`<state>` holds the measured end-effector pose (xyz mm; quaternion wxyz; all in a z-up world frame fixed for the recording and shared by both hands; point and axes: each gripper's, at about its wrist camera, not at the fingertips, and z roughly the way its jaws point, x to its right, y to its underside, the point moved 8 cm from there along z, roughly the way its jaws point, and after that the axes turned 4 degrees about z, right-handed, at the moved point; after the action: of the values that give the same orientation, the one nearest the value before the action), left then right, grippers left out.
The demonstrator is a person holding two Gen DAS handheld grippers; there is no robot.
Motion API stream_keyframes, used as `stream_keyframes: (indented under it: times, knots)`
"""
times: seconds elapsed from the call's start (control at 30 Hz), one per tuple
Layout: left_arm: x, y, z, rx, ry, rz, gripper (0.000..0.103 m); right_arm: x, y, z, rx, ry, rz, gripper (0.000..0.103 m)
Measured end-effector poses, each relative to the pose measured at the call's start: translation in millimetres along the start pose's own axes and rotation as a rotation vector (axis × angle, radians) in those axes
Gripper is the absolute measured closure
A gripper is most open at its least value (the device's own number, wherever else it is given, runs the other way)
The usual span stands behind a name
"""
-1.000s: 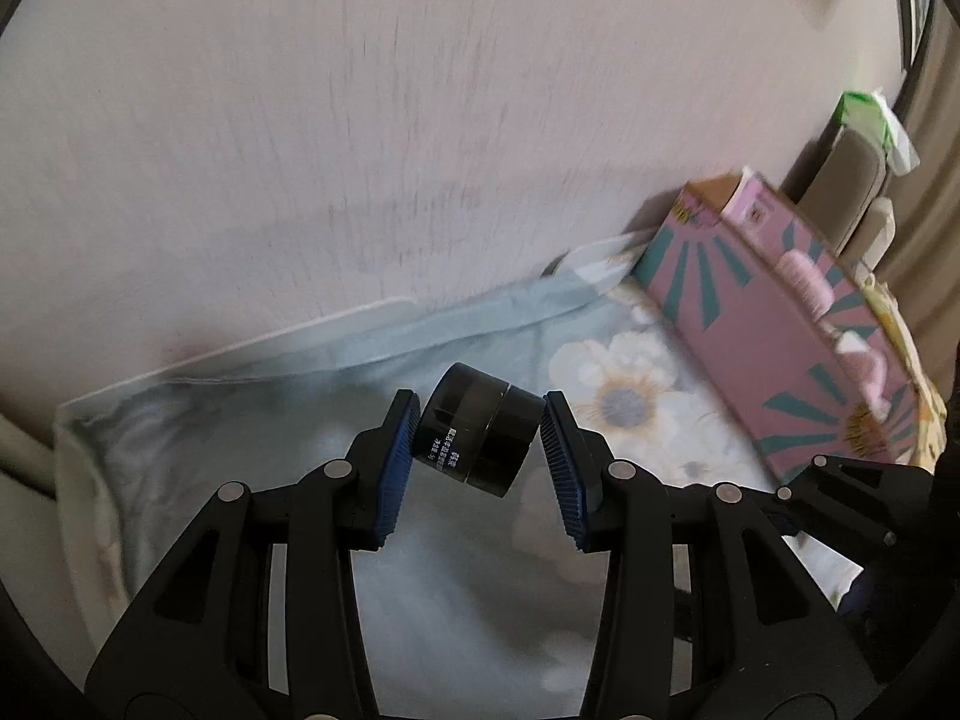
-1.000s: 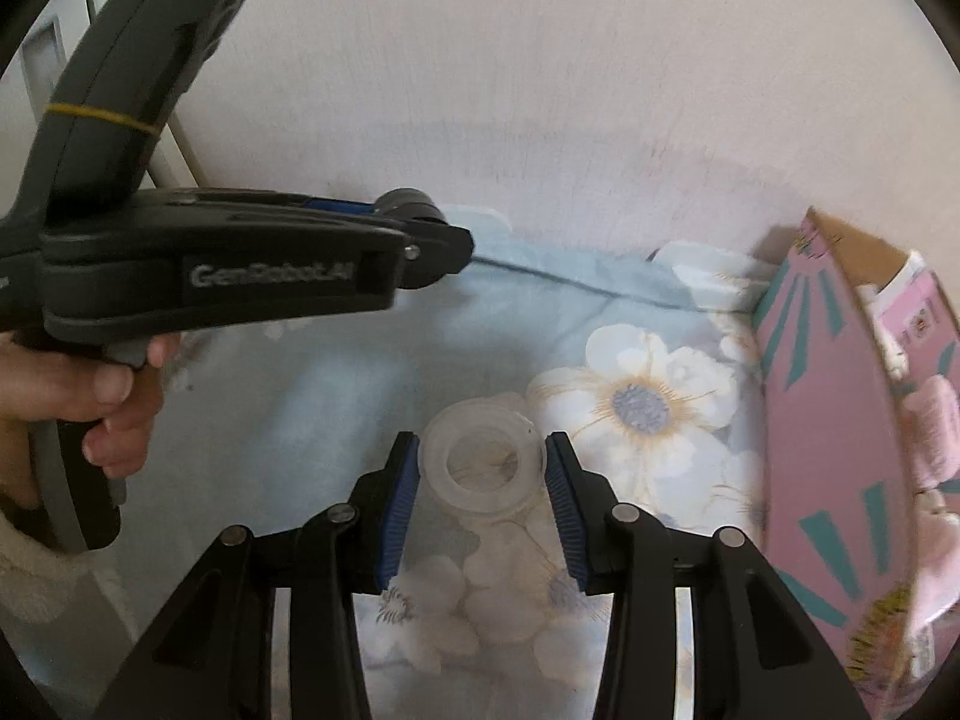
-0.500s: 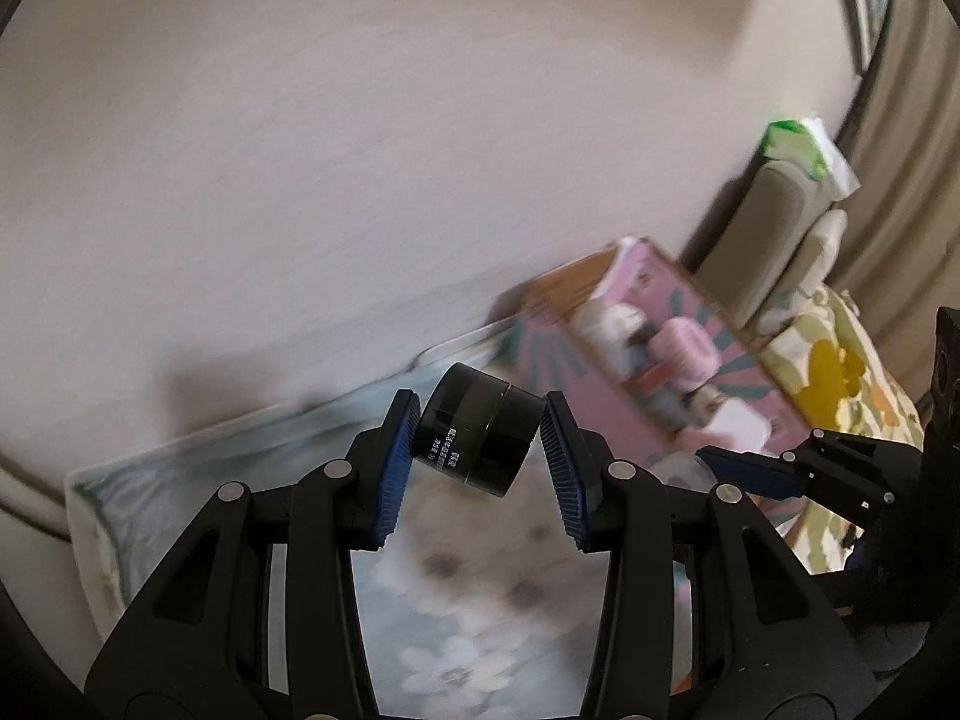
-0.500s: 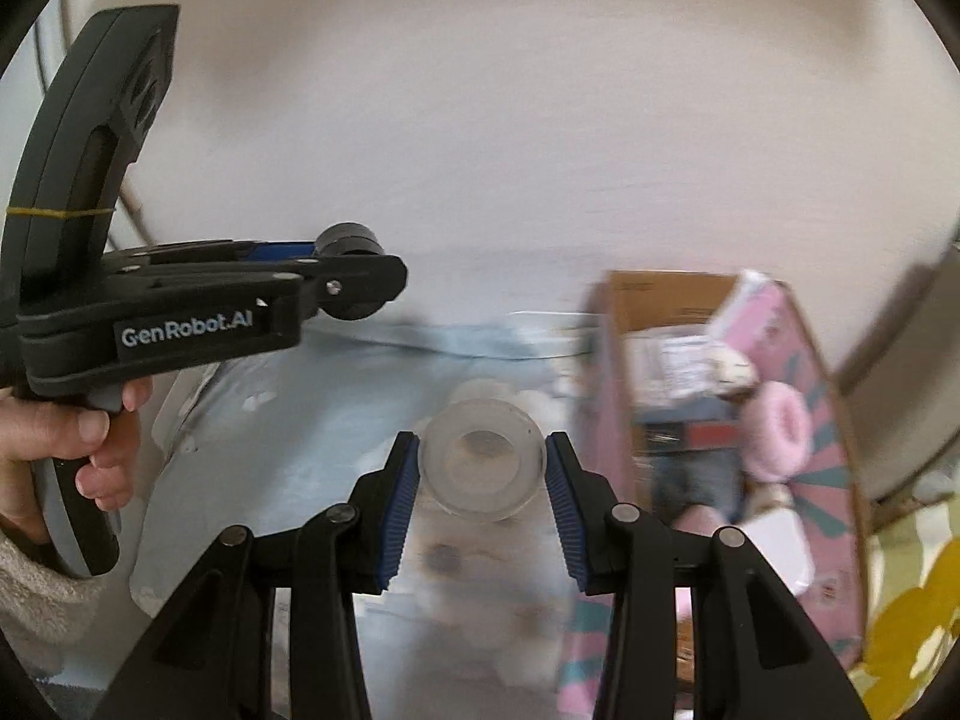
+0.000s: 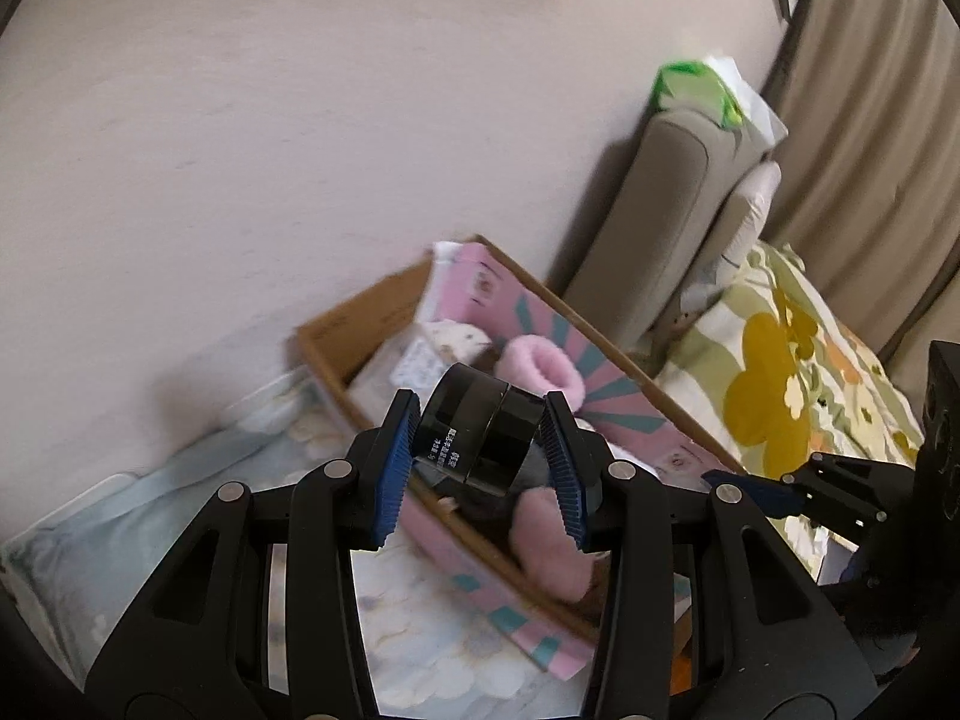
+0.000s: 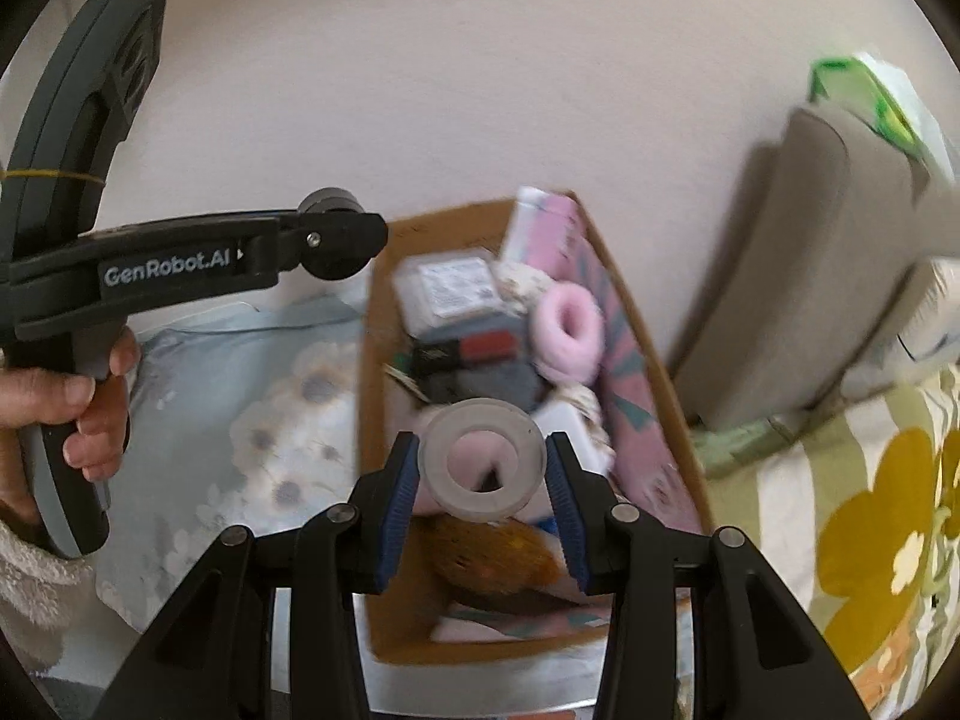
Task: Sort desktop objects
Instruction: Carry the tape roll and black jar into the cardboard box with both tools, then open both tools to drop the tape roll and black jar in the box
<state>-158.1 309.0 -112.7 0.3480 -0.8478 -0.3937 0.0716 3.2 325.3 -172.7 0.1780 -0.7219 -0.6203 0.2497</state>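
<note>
My left gripper point(image 5: 480, 465) is shut on a black cylindrical jar point(image 5: 477, 435) with white lettering, held in the air over the open cardboard box point(image 5: 360, 324). My right gripper point(image 6: 480, 480) is shut on a translucent ring-shaped tape roll point(image 6: 482, 459), held above the same box point(image 6: 367, 480). The box has a pink and teal outside and holds pink fluffy rolls point(image 6: 567, 324), a white packet point(image 6: 450, 288) and other small items. The left gripper's body point(image 6: 198, 264) shows at the left of the right wrist view, held by a hand.
The box sits on a pale blue flowered cloth point(image 6: 240, 420) against a plain wall. To the right lie a grey cushion point(image 5: 648, 240), a green and white tissue pack point(image 5: 708, 90) and a yellow flowered bedspread point(image 5: 798, 384). A curtain hangs far right.
Both grippers have moved right and up, from over the flowered cloth to above the open box. Each keeps its hold on its object.
</note>
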Motion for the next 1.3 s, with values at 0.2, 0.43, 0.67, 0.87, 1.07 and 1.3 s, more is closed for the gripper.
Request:
stream_keyframes:
  times: [0.2, 0.43, 0.67, 0.87, 1.07, 1.3]
  knots:
    - [22, 0, 39, -0.043, 0.001, 0.012, 0.065, 32, 11, 8, -0.024, 0.003, 0.028, 0.064]
    - [26, 4, 61, -0.078, -0.014, 0.001, 0.065, 37, 11, 16, -0.038, -0.030, 0.019, 0.064]
    - [24, 12, 73, -0.121, -0.019, -0.003, 0.065, 29, 17, 27, -0.057, -0.063, 0.002, 0.064]
    - [22, 21, 77, -0.176, -0.003, -0.044, 0.063, 29, 15, 30, -0.058, -0.063, 0.017, 0.063]
    - [28, 13, 69, -0.130, 0.006, -0.030, 0.001, 34, 12, 28, -0.031, -0.054, 0.057, 0.002]
    - [29, 8, 58, -0.120, 0.006, -0.008, 0.001, 32, 15, 27, -0.048, -0.013, 0.064, 0.001]
